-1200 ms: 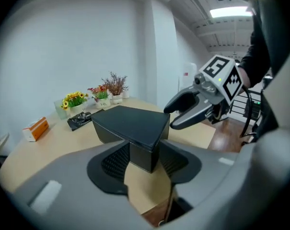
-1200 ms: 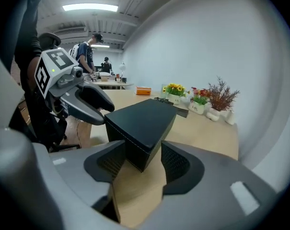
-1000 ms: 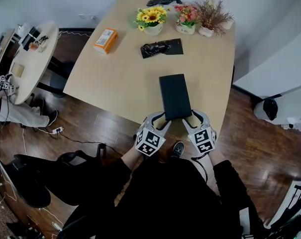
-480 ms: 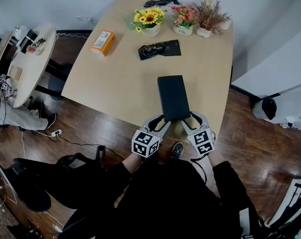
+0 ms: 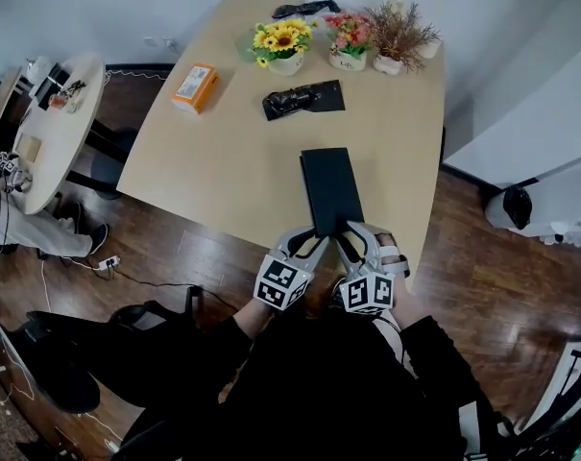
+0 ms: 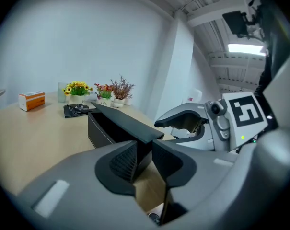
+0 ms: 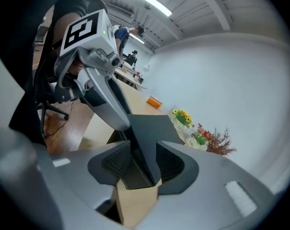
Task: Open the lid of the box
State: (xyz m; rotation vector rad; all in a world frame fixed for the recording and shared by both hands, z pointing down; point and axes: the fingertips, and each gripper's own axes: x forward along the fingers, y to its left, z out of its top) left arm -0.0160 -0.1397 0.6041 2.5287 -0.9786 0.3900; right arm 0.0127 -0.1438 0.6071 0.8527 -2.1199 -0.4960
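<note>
A flat black box [image 5: 330, 188] lies lengthwise near the table's front edge, its lid down. My left gripper [image 5: 307, 239] is at its near left corner. In the left gripper view, the jaws [image 6: 144, 157] are closing and stand narrow, pinching the box [image 6: 111, 126] at that corner just under the lid's rim. My right gripper [image 5: 349, 234], rolled onto its side, is at the near right corner. In the right gripper view its jaws [image 7: 144, 164] are closing, and the lid's corner [image 7: 147, 128] fills the gap between the pads.
Three flower pots [image 5: 288, 46] stand at the table's far end. Nearer are an orange carton [image 5: 194, 86] and a black bag on a dark sheet [image 5: 300, 99]. The table's front edge [image 5: 261, 230] lies just under both grippers. A round side table [image 5: 50, 123] stands to the left.
The right gripper has rolled onto its side and moved left to the box's near right corner. Both grippers' jaws have narrowed onto the box's near end.
</note>
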